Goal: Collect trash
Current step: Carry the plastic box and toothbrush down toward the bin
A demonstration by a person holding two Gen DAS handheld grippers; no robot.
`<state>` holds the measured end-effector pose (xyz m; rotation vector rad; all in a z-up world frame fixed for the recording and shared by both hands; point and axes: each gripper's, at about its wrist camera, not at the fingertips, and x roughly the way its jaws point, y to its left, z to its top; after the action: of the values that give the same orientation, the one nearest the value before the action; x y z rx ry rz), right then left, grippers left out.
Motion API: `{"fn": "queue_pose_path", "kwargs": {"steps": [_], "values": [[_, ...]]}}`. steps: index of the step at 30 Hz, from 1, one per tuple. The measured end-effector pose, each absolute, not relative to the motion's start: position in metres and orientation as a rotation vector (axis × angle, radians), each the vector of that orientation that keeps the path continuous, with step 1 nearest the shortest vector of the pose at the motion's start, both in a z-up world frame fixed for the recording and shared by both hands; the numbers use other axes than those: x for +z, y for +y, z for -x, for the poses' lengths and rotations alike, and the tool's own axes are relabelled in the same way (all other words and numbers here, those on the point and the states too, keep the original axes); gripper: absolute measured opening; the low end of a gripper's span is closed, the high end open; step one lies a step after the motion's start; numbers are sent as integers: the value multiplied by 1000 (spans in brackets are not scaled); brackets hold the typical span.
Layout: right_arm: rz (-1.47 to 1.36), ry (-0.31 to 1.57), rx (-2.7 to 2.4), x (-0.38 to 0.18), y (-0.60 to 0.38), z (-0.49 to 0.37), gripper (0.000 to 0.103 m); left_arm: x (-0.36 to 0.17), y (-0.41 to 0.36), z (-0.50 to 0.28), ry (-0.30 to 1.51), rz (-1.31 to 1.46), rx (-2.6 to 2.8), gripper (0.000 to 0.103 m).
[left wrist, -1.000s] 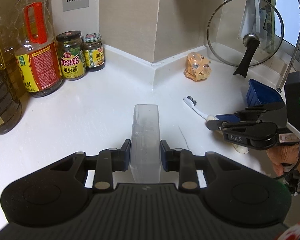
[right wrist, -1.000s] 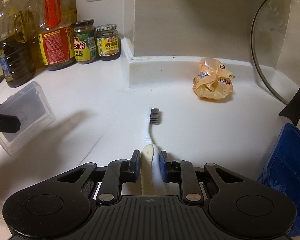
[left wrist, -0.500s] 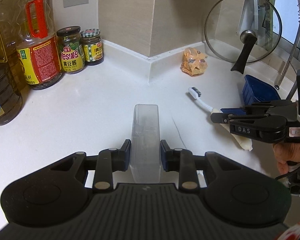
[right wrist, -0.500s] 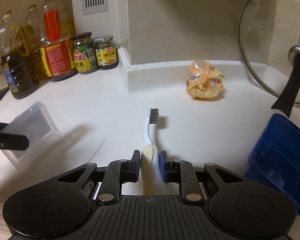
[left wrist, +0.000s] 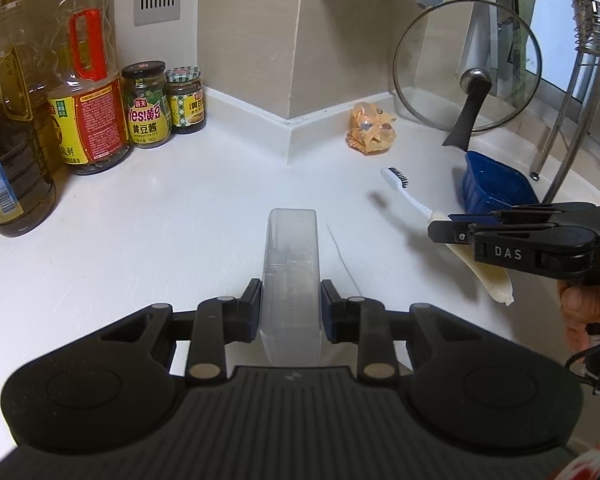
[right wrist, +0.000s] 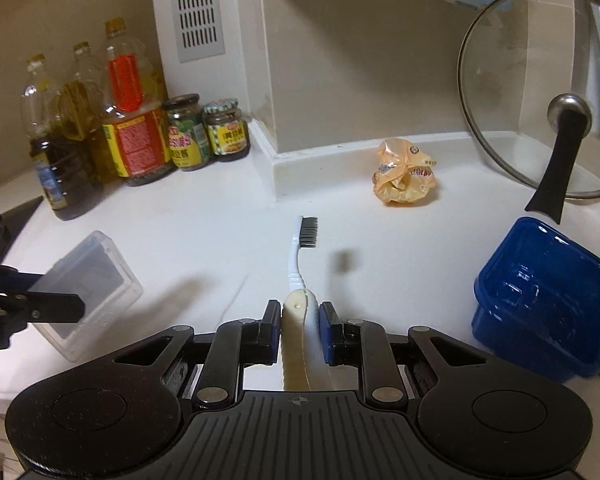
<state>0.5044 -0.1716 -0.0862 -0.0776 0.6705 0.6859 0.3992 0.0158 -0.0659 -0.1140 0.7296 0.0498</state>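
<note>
We held the left gripper (left wrist: 290, 304) clamped on a clear plastic box (left wrist: 291, 272), its pads pressed against the box's two narrow sides, the box standing on edge and lifted off the white counter (left wrist: 160, 240). Our right gripper (right wrist: 300, 320) was closed tight on the cream handle of a toothbrush (right wrist: 298, 264), whose dark bristle head pointed toward the corner pillar (right wrist: 340, 80) and cast a shadow on the counter beneath it, so it hung clear of the surface. Seen from the left wrist, that right gripper (left wrist: 444, 228) came in from the right edge with a hand (left wrist: 584, 308) behind it.

Taking the pillar as our mark: a crumpled orange wrapper (right wrist: 406, 176) lay on the counter just right of its base, near the wall. Farther right a glass lid (right wrist: 548, 92) leaned upright against the wall, and a blue tub (right wrist: 540, 300) sat in front of it. Left of the pillar stood two sauce jars (right wrist: 204, 136) and, beyond them, several oil bottles (right wrist: 128, 120).
</note>
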Motion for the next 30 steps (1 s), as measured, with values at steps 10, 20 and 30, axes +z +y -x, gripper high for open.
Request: {"fn": "queue_pose_path", "kwargs": {"steps": [10, 20, 30], "values": [[36, 669, 698, -68, -184, -445, 20, -63, 7, -356, 720, 130, 31, 27], [15, 671, 716, -57, -194, -388, 20, -64, -3, -313, 724, 144, 9, 27], [0, 705, 704, -64, -198, -344, 20, -68, -10, -276, 739, 140, -27, 27]]}}
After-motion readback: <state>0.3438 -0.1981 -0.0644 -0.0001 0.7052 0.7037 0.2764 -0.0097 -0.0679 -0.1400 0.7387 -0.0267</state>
